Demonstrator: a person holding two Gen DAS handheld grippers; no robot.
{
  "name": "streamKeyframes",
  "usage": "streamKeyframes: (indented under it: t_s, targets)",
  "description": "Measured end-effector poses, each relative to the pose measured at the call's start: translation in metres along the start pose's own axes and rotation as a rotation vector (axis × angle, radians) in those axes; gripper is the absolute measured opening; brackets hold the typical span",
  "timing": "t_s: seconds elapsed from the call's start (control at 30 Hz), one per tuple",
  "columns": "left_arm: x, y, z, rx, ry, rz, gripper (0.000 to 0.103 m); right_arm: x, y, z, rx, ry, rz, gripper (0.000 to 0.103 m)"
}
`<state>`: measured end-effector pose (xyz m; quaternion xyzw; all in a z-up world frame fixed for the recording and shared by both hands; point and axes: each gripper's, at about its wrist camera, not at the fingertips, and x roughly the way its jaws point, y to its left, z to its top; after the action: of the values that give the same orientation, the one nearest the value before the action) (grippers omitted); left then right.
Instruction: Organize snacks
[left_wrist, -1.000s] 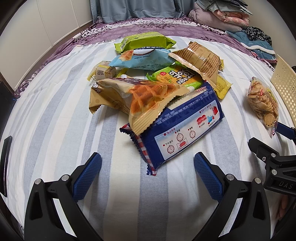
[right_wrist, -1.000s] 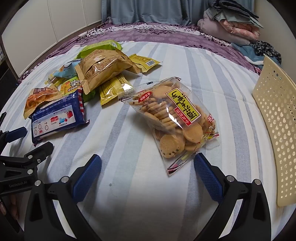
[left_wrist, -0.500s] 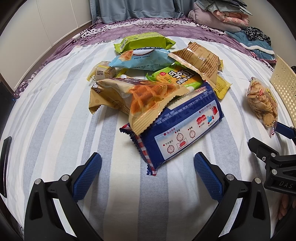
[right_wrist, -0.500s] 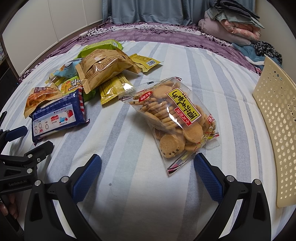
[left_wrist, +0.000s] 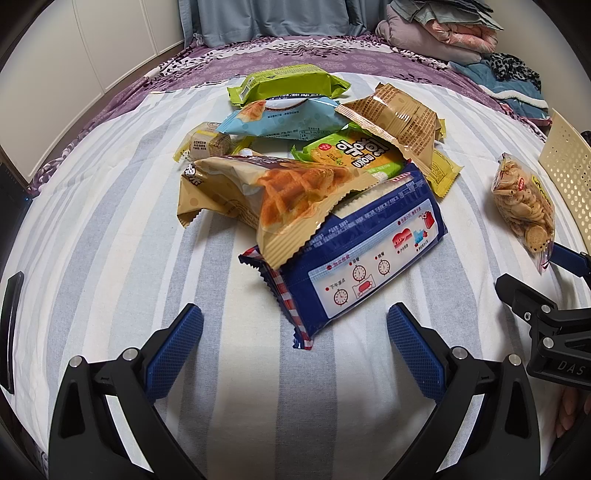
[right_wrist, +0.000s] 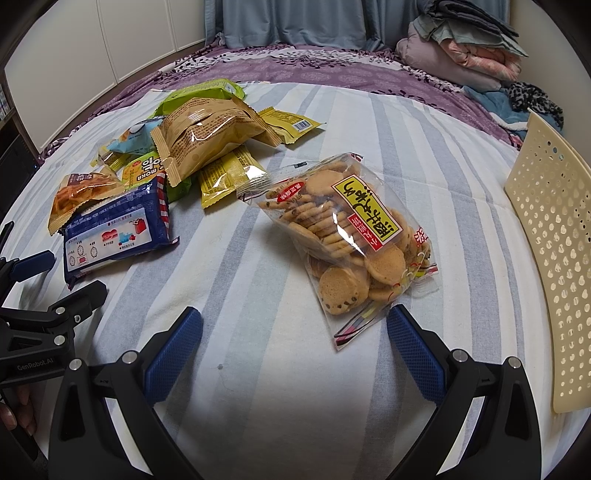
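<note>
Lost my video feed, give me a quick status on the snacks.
Left gripper open, blue snack pack ahead. Right gripper open, clear cookie bag just ahead, apart from the pile. Cream basket to the right. Nothing blocking.

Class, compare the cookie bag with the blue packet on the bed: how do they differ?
The cookie bag is clear, showing round biscuits; the blue packet is opaque and printed. The cookie bag lies alone on the sheet; the blue packet sits in the pile, a waffle wrapper overlapping it. Both lie flat, ungripped.

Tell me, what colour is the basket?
Cream, with little holes all over. The basket shows best in the right wrist view.
</note>
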<state>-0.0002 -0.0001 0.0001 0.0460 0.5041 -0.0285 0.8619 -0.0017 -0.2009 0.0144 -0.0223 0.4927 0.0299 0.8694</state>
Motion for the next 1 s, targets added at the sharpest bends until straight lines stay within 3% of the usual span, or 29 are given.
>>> streamKeyframes:
  t_s: [0.47,0.73,1.0]
  targets:
    - [-0.003,0.0,0.002,-0.004,-0.004,-0.01,0.101,0.002,0.0,-0.002,0.001,-0.001,0.002,0.098]
    - [-0.019,0.021,-0.001,-0.078,-0.026,-0.064,0.101,-0.014,0.003,-0.004,-0.006,-0.044,0.024,0.098]
    - [-0.034,0.042,0.029,-0.155,-0.081,-0.103,0.101,-0.03,-0.001,-0.003,0.002,-0.103,0.025,0.098]
